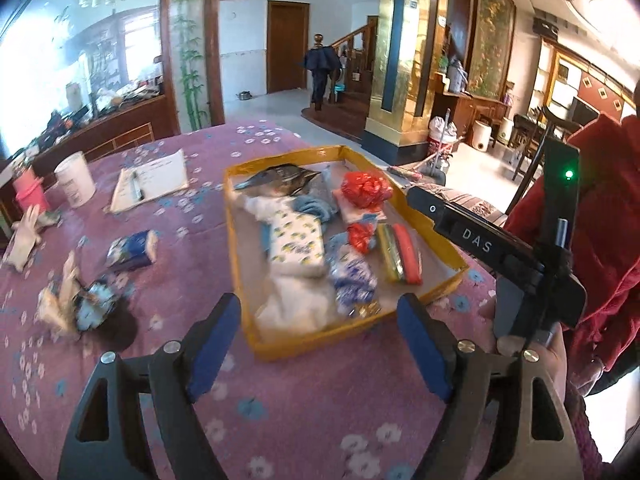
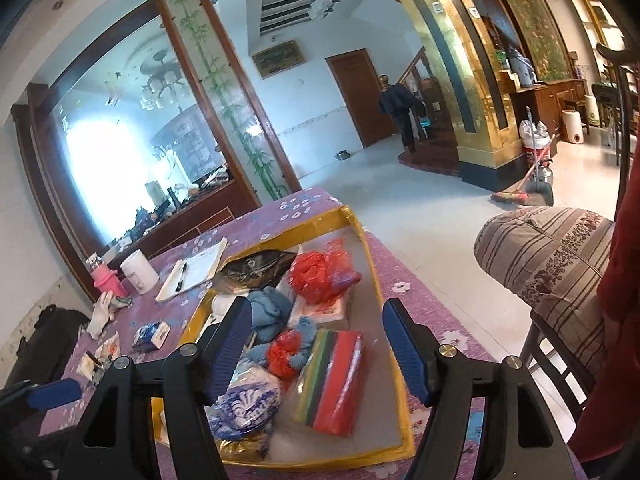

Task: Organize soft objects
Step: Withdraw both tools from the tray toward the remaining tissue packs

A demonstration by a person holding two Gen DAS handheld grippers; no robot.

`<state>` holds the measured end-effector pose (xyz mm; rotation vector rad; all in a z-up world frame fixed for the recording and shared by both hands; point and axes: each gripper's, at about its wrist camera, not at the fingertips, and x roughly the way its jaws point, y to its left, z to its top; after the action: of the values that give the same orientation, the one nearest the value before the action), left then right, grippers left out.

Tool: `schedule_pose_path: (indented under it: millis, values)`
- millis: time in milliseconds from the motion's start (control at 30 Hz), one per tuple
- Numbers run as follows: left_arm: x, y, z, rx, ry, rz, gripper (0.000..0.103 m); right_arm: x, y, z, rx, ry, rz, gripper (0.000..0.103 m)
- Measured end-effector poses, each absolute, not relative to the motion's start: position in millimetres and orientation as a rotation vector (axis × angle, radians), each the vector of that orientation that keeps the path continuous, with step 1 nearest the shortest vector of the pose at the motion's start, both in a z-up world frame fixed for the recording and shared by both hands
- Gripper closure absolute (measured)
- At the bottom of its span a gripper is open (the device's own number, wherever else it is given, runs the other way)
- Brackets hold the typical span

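Left tool (image 1: pixel 320 344) spread wide, nothing between the blue pads (image 1: pixel 214 344), hovering over the purple flowered tablecloth (image 1: pixel 280 420) at the near edge of the yellow-rimmed tray (image 1: pixel 240 240). Right tool (image 2: pixel 316 352) likewise spread and empty, poised above the tray's near half (image 2: pixel 400 380).

Inside the tray: yellow-print tissue pack (image 1: pixel 296 246) near the middle, white cloth (image 1: pixel 296 304) at the near left corner, blue-and-white patterned bag (image 1: pixel 354 274) just right of it, striped red-and-green packet (image 1: pixel 400 252) along the right side, small red crinkled bag (image 1: pixel 360 236) between, larger red plastic bag (image 1: pixel 366 190) on a white pack toward the far right, light blue knit cloth (image 1: pixel 316 204) beside it, dark bag (image 1: pixel 280 180) at the far end.

Outside the tray, on the table's left: blue tissue pack (image 1: pixel 134 250), crumpled wrappers (image 1: pixel 76 300) nearer, white glove (image 1: pixel 26 236) at the far left edge. Further back, open notebook with pen (image 1: pixel 150 180), white cup (image 1: pixel 76 178), pink bottle (image 1: pixel 28 192).

Striped cushion (image 2: pixel 548 264) on a chair to the right of the table.
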<state>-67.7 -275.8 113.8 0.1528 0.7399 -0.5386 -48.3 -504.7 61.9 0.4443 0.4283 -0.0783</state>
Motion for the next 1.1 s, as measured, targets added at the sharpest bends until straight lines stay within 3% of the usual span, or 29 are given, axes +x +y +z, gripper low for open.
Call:
schedule_pose_path:
  millis: [567, 833, 1100]
  values:
    - [-52.9, -121.4, 95.9, -0.079, 0.816, -0.324, 0.023, -0.1, -315.0, 91.4, 0.296, 0.593, 0.281, 0.021]
    - [-28.2, -29.1, 89.7, -0.212, 0.833, -0.099, 0.023, 85.3, -269.2, 72.7, 0.316, 0.709, 0.285, 0.021]
    - [33.2, 13.1, 78.2, -0.336, 0.935, 0.040, 0.023, 83.9, -278.9, 45.3, 0.300, 0.714, 0.293, 0.021]
